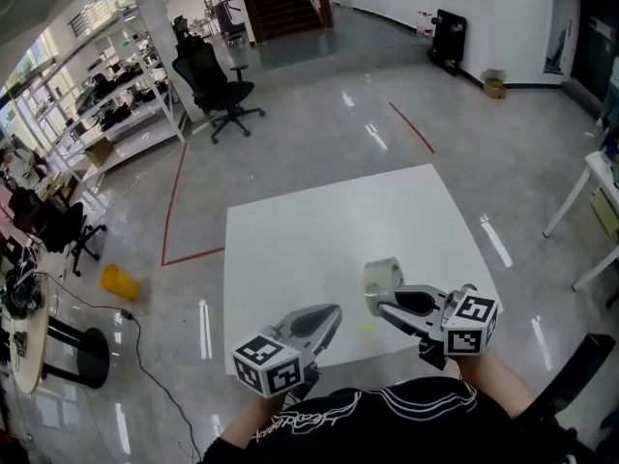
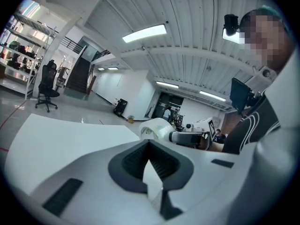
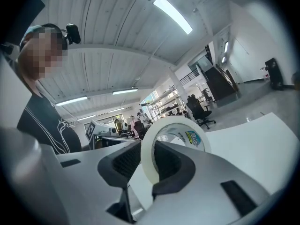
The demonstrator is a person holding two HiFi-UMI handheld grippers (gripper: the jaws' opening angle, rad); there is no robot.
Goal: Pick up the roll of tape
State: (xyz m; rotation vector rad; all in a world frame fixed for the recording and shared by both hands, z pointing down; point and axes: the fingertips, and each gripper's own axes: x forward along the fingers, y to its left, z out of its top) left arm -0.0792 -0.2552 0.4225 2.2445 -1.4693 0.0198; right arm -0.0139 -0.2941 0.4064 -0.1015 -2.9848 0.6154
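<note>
A roll of clear tape (image 1: 382, 278) with a white core is lifted off the white table (image 1: 290, 230), near its front edge. My right gripper (image 1: 380, 303) is shut on the roll, with the ring standing upright between the pads. In the right gripper view the roll of tape (image 3: 149, 159) fills the gap in the right gripper (image 3: 151, 146). My left gripper (image 1: 334, 311) hangs just left of it, shut and empty. The left gripper view looks past the left gripper (image 2: 149, 143) at the roll of tape (image 2: 154, 127) held by the right gripper (image 2: 190, 137).
A black office chair (image 1: 218, 85) and metal shelves (image 1: 116, 104) stand on the far left of the glossy floor. A yellow object (image 1: 121, 280) lies on the floor left of the table. Another white table (image 1: 600, 177) stands at the right edge.
</note>
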